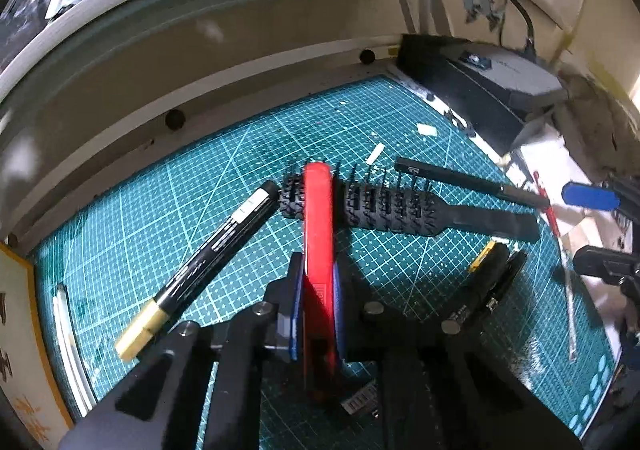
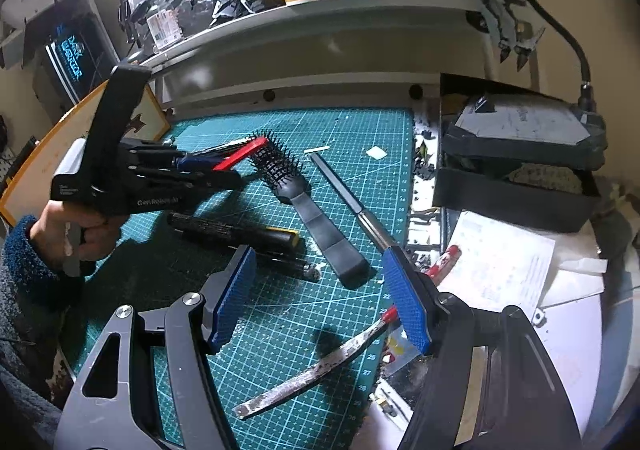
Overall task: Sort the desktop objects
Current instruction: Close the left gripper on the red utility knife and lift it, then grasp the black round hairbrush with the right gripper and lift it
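Observation:
My left gripper (image 1: 318,274) is shut on a flat red stick (image 1: 318,209), held above the green cutting mat (image 1: 200,177); the stick's tip hangs over a black hairbrush (image 1: 384,205). A black marker with a pale gold cap (image 1: 200,270) lies to the left, and another black marker with a yellow end (image 1: 486,274) to the right. In the right wrist view, my right gripper (image 2: 322,302) is open over the mat, near the hairbrush (image 2: 288,177) handle end. A hand holds the left gripper (image 2: 200,161) with the red stick (image 2: 240,155).
A slim black and metal file (image 2: 352,201) lies right of the brush. A paint-stained spatula (image 2: 320,370) lies near the mat's front. A black box (image 2: 520,189), papers (image 2: 500,262) and a lamp base (image 2: 528,121) stand right. A shelf (image 2: 320,9) crosses above.

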Action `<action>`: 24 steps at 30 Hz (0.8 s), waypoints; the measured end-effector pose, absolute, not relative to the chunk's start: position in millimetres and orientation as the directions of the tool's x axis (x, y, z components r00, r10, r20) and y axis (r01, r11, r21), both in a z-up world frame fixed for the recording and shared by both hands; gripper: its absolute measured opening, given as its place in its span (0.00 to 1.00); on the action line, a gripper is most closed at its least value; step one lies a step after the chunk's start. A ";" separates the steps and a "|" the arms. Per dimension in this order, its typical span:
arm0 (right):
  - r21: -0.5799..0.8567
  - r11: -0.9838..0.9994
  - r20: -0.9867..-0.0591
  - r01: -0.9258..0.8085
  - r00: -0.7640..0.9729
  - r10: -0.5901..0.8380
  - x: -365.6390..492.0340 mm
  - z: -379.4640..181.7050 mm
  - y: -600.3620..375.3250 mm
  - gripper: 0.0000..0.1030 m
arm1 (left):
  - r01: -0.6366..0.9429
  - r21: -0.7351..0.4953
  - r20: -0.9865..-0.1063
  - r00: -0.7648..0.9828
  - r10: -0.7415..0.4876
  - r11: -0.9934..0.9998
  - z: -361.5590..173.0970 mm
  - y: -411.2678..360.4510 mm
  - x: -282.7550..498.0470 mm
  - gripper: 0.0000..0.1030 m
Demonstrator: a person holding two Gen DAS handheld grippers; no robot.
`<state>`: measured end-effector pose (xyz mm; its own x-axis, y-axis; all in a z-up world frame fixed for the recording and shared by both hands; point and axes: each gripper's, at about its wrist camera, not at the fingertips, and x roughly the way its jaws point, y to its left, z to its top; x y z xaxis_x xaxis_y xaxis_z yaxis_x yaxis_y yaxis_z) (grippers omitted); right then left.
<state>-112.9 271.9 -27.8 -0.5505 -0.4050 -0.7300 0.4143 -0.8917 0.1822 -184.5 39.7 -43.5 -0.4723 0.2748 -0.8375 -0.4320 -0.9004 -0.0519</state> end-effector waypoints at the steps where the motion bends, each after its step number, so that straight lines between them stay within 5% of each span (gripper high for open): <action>1: 0.177 -0.893 -0.728 0.414 -0.555 -0.402 -112.7 -27.1 271.5 0.62 | -0.420 -0.061 -0.834 -0.477 0.278 -0.905 -42.6 37.0 -184.4 0.13; 10: 0.090 -0.896 -0.698 0.434 -0.614 -0.368 -99.1 -12.1 267.7 0.63 | -0.275 0.036 -0.773 -0.617 0.148 -0.961 -16.1 21.5 -161.5 0.13; 12: 0.097 -0.893 -0.676 0.438 -0.630 -0.383 -94.2 -6.7 269.3 0.89 | -0.228 0.043 -0.770 -0.628 0.113 -0.973 -11.8 15.1 -152.0 0.13; 13: 0.110 -0.891 -0.659 0.440 -0.639 -0.397 -91.4 -3.6 271.1 0.93 | -0.215 0.041 -0.771 -0.628 0.106 -0.976 -12.1 12.8 -146.3 0.13; 24: 0.219 -0.868 -0.508 0.446 -0.707 -0.492 -65.4 29.0 278.8 0.94 | -0.124 0.004 -0.781 -0.620 0.075 -0.992 -16.2 -9.8 -83.4 0.13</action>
<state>-65.4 278.8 29.0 -0.7072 -0.4921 -0.5076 0.4464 -0.8676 0.2191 -83.4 -9.8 -16.2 -0.6204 0.0747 -0.7807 -0.1241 -0.9923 0.0036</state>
